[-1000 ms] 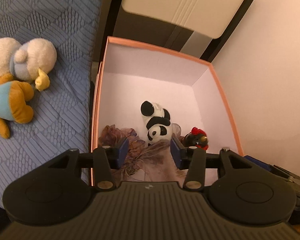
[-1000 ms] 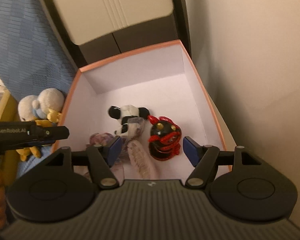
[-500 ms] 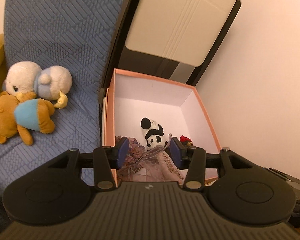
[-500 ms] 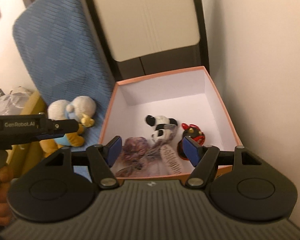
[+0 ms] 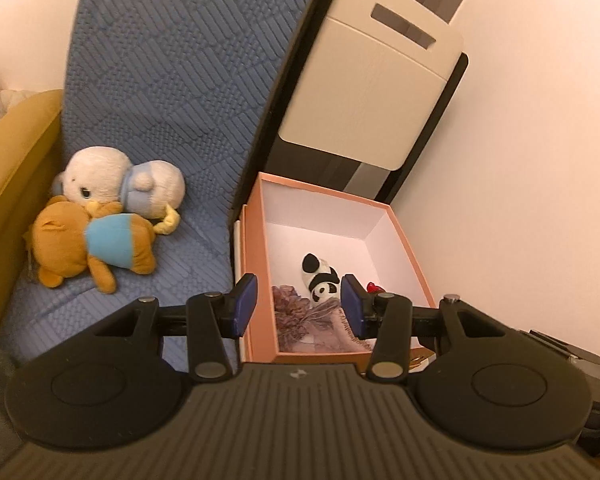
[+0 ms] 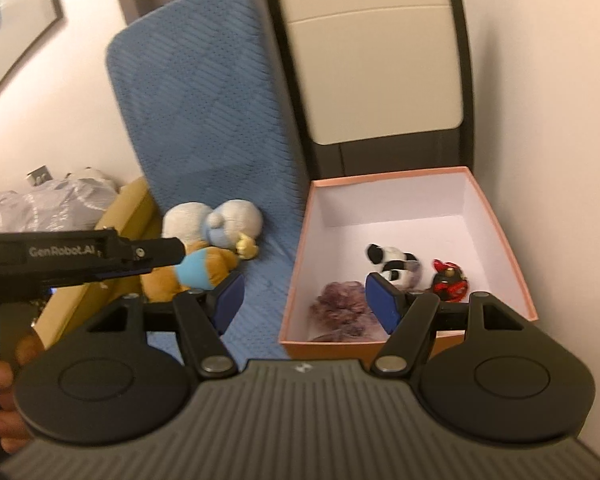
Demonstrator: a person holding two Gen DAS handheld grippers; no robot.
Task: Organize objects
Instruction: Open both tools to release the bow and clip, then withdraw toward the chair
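A pink box (image 5: 256,264) (image 6: 500,224) stands on the floor by the wall. In it lie a panda plush (image 5: 320,278) (image 6: 392,260), a purple scarf (image 5: 300,312) (image 6: 340,308) and a red and black toy (image 6: 450,280) (image 5: 374,288). A white and blue plush (image 5: 120,186) (image 6: 216,220) and an orange bear plush (image 5: 84,248) (image 6: 192,272) lie on the blue chair seat (image 5: 188,256). My left gripper (image 5: 298,306) is open and empty above the box's near left corner. My right gripper (image 6: 306,300) is open and empty above the box's left wall.
The blue chair back (image 5: 180,60) (image 6: 196,100) rises behind the plushes. A white and black appliance (image 5: 364,88) (image 6: 376,64) stands behind the box. A yellow armrest (image 5: 8,184) is at left. The wall (image 5: 520,160) is at right. The left gripper's body (image 6: 80,256) shows at left.
Both grippers have pulled back and up from the box, so the chair and appliance now show. Both stay open and empty. The toys in the box have not moved.
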